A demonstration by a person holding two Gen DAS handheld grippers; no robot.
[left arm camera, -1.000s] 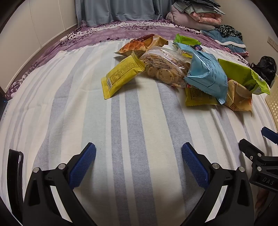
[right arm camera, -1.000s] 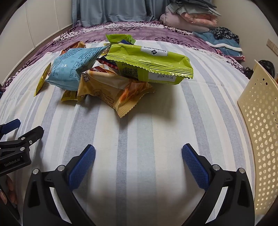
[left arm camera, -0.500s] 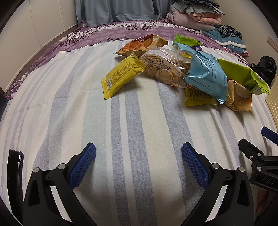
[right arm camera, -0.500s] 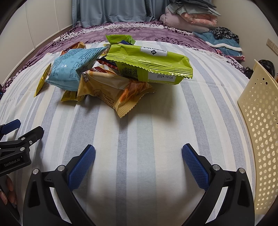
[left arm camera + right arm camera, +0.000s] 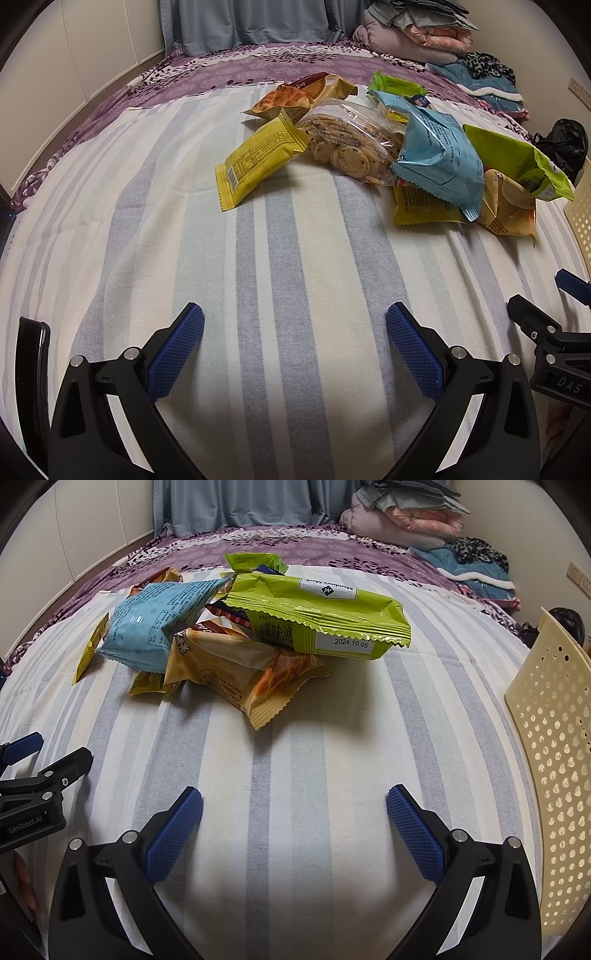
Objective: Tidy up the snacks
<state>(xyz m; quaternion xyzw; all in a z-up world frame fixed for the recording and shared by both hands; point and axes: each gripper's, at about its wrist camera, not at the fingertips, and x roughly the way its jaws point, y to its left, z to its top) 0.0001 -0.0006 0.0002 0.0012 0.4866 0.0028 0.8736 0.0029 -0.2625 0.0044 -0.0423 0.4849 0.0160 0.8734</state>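
Both spread wide, gripping nothing: left gripper point(image 5: 294, 334), right gripper point(image 5: 294, 812). Snack pile straight ahead on striped bedsheet point(image 5: 295, 775); green packet point(image 5: 317, 616) on top, long axis crosswise, nearer right gripper. Perforated basket point(image 5: 554, 775) just right.

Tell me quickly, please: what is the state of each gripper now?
Left gripper: open, holding nothing.
Right gripper: open, holding nothing.
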